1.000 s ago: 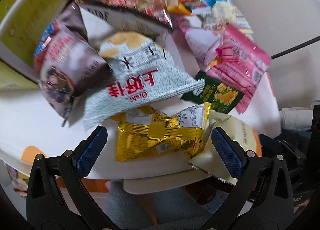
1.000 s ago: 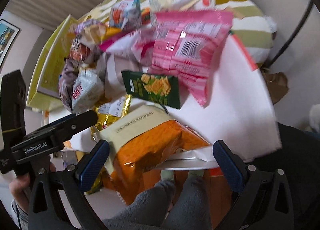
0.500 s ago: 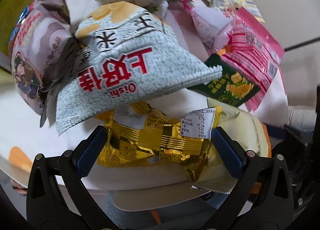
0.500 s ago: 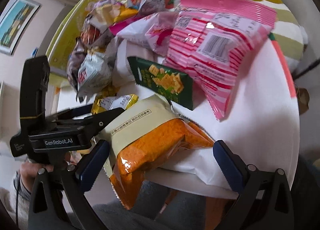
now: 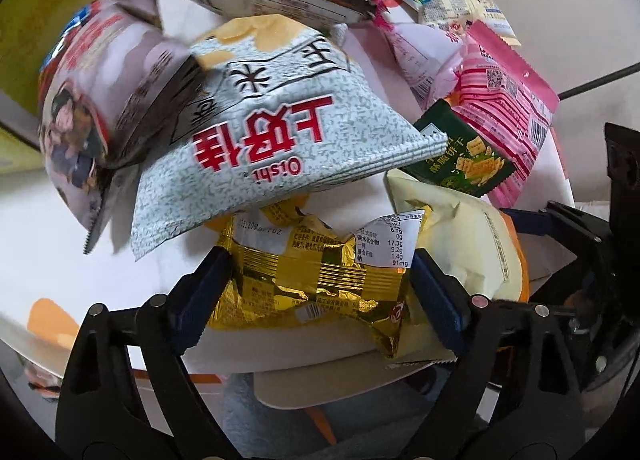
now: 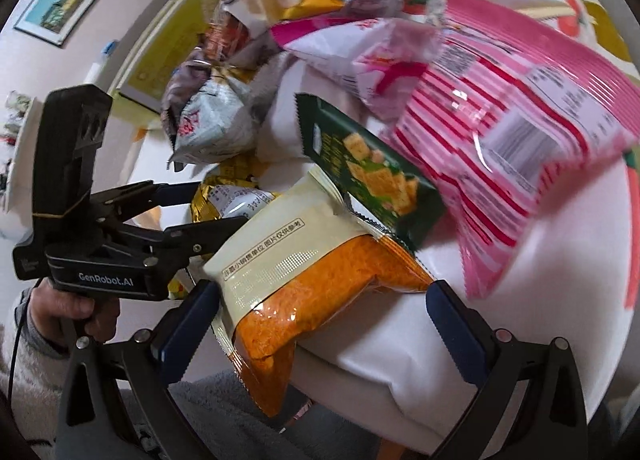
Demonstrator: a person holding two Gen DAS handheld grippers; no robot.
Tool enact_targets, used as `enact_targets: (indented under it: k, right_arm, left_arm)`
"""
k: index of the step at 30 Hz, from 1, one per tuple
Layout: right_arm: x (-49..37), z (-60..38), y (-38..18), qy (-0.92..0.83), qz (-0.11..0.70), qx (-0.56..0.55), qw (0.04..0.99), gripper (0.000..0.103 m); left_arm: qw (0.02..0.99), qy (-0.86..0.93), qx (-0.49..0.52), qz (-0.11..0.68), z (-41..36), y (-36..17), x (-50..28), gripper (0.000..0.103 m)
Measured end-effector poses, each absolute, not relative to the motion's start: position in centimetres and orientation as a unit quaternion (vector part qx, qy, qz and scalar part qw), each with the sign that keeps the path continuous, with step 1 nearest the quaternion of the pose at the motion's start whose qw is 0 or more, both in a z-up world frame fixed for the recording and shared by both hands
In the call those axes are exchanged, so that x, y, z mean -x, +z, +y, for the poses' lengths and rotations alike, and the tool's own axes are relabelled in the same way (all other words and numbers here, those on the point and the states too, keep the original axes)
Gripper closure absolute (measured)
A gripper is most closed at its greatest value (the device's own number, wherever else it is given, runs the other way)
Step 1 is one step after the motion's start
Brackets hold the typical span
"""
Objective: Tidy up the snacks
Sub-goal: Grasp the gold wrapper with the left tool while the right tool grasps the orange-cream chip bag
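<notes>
Sideways, gold packet (image 5: 316,280) spans left gripper (image 5: 320,280) (jaws apart).

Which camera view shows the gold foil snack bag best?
The left wrist view: the gold foil bag lies whole between the open left gripper fingers. The right wrist view shows only a corner, behind the cream-and-orange bag.
</notes>
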State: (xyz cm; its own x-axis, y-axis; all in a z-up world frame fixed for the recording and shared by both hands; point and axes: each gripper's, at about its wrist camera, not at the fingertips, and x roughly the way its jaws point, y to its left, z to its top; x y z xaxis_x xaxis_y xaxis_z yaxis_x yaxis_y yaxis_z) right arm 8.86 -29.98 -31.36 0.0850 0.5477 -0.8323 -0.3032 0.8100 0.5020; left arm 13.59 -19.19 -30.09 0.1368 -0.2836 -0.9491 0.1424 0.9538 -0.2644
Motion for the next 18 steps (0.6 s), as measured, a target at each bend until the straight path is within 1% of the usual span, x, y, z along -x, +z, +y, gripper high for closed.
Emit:
enact_targets:
  k: [3, 6, 7, 8, 10, 11, 18]
  right_arm:
    - [-9.2, -30.8, -31.9, 0.305, 0.608, -0.145, 0.718, 0.000]
    - [-9.4, -31.6, -32.7, 0.311, 0.598, -0.198, 0.712, 0.000]
    - [-9.4, -31.6, -32.8, 0.312, 0.594, -0.202, 0.713, 0.006]
    - [-9.4, -31.6, -32.9, 0.312, 0.595, -0.204, 0.712, 0.019]
    - [-9.6, -31.0, -33.5, 0.315, 0.602, -0.212, 0.703, 0.029]
    - [-9.6, -31.1, -33.5, 0.315, 0.601, -0.219, 0.702, 0.032]
    - [-9.5, -29.5, -33.5, 0.289, 0.599, -0.241, 0.706, 0.032]
  left_arm:
    - [0.750, -0.144, 0.065, 0.642, -18.6, -30.9, -14.0, 0.015]
    - [0.751, -0.149, 0.054, 0.642, -18.9, -30.8, -13.5, 0.015]
    - [0.750, -0.150, 0.052, 0.642, -18.9, -30.8, -13.4, 0.015]
    - [0.750, -0.151, 0.051, 0.642, -18.9, -30.8, -13.3, 0.015]
    - [0.749, -0.149, 0.049, 0.644, -18.9, -30.8, -13.2, 0.015]
    - [0.749, -0.149, 0.052, 0.644, -19.0, -30.9, -13.2, 0.015]
    - [0.748, -0.152, 0.058, 0.643, -19.0, -31.2, -13.2, 0.016]
